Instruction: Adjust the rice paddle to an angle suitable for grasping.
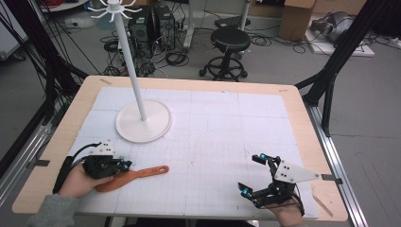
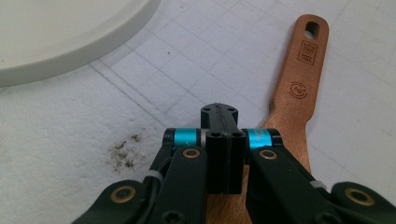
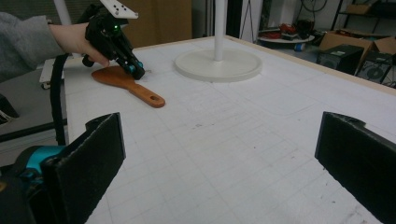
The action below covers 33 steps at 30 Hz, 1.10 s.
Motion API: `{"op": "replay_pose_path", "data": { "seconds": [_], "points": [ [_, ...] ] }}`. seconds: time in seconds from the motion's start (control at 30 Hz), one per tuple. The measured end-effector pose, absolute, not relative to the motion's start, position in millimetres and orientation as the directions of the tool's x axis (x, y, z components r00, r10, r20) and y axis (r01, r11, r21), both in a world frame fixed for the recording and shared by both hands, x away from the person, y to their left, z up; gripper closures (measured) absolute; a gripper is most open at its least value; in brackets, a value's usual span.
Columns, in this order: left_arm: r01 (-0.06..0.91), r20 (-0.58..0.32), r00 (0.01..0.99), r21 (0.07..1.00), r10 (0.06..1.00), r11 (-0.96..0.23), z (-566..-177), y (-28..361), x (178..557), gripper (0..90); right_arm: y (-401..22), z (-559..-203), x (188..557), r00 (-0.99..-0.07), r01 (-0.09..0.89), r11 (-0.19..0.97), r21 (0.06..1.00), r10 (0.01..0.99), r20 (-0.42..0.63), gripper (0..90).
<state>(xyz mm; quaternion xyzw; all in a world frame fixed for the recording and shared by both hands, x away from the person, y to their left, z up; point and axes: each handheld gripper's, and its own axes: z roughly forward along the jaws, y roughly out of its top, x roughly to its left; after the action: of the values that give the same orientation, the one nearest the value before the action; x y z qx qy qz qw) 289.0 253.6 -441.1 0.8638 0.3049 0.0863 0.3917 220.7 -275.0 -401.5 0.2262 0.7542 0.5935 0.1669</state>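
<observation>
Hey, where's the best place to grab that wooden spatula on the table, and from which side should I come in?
Probably the narrow handle of the wooden spatula, just behind its hanging hole, taken from above with jaws across its width. It lies flat on the table, so only its thin edges offer grip. The left gripper, jaws together, is over its blade end; the open right gripper is far off.

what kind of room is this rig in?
Most likely a lab or workshop, not a home. Behind the table sit computer towers amid loose cables on the floor, a rolling stool and cardboard boxes; black frame struts flank the table.
</observation>
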Motion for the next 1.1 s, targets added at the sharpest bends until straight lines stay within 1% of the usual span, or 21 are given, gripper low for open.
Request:
{"op": "replay_pose_path", "data": {
  "seconds": [0.87, 1.03, 1.1],
  "points": [
    [0.444, -0.085, 0.821, 0.717, 0.565, -0.538, -439.1, 248.5, 264.2, 89.7, -265.3, -399.9, 235.9, -0.852, 0.137, 0.193, 0.972, 0.523, 0.016, 0.7],
    [0.433, -0.070, 0.826, 0.715, 0.559, -0.549, -438.5, 246.7, 260.6, 89.7, -264.5, -399.8, 238.7, -0.852, 0.136, 0.190, 0.972, 0.524, 0.017, 0.7],
    [0.406, -0.033, 0.831, 0.719, 0.555, -0.564, -437.3, 245.1, 259.8, 89.7, -264.1, -399.6, 238.9, -0.852, 0.140, 0.188, 0.972, 0.523, 0.021, 0.7]
  ]
}}
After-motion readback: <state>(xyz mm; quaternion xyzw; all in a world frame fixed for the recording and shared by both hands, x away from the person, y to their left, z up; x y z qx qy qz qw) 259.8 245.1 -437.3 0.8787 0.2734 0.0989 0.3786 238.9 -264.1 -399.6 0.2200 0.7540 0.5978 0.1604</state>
